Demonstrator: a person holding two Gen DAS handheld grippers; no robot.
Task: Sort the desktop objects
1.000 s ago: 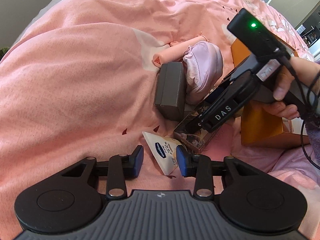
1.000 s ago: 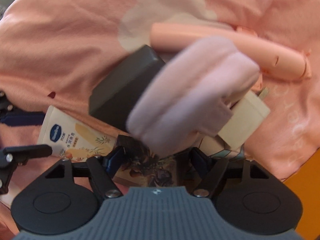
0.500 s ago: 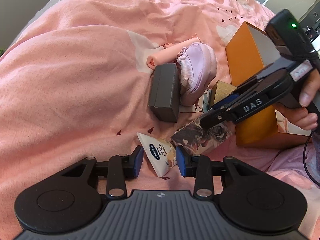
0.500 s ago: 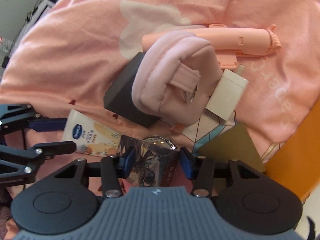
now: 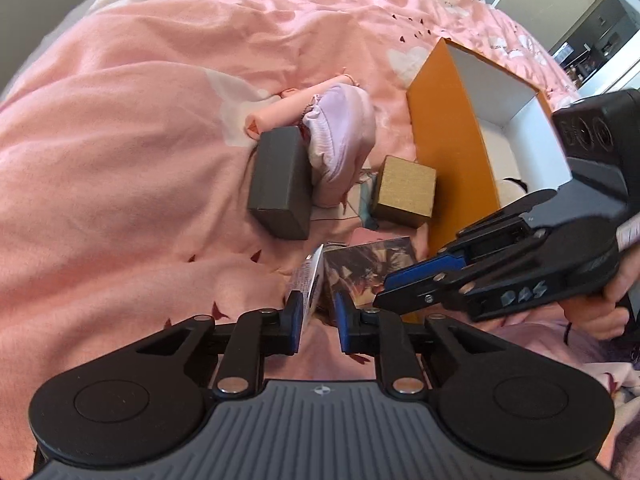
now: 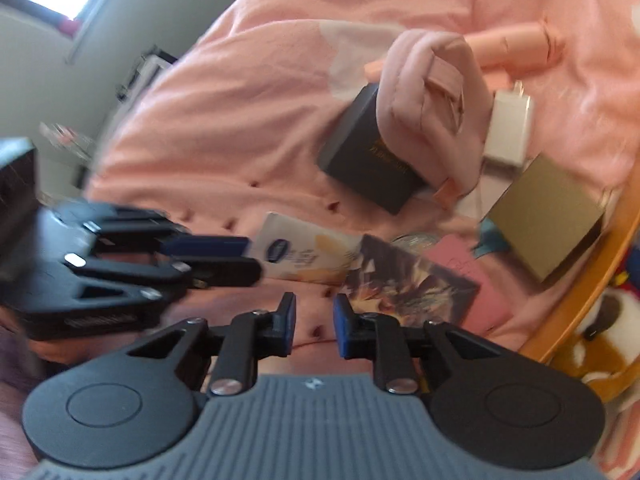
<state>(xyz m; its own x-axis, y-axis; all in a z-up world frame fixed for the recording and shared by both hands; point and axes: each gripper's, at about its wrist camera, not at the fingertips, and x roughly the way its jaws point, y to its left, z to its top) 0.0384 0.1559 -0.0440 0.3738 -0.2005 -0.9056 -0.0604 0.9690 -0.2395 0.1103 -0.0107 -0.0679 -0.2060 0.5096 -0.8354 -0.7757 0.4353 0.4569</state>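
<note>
A white cream tube (image 5: 307, 280) stands tilted on its edge between the pads of my left gripper (image 5: 319, 320). Those jaws are closing and pinch the tube's end; the right wrist view shows the same tube (image 6: 304, 256) and left gripper (image 6: 248, 258). Just right of the tube, a picture-printed box (image 5: 368, 268) lies flat on the pink bedding. My right gripper (image 6: 316, 322) hovers over bare bedding left of that box (image 6: 408, 284). Its jaws are closing to a narrow gap with nothing between them. From the left wrist, the right gripper (image 5: 382, 292) reaches in from the right.
A dark grey box (image 5: 280, 184), a lilac pouch (image 5: 340, 148), a pink stick (image 5: 280, 116) and a brown cube box (image 5: 404, 192) cluster beyond. An open orange box (image 5: 452, 132) stands at the right with a plush toy (image 6: 592, 320) inside. A white charger (image 6: 508, 132) lies by the pouch.
My left jaws narrowed around the cream tube, which turned from flat onto its edge. My right gripper let go of the picture box, drew back up and away, and its wide jaws narrowed.
</note>
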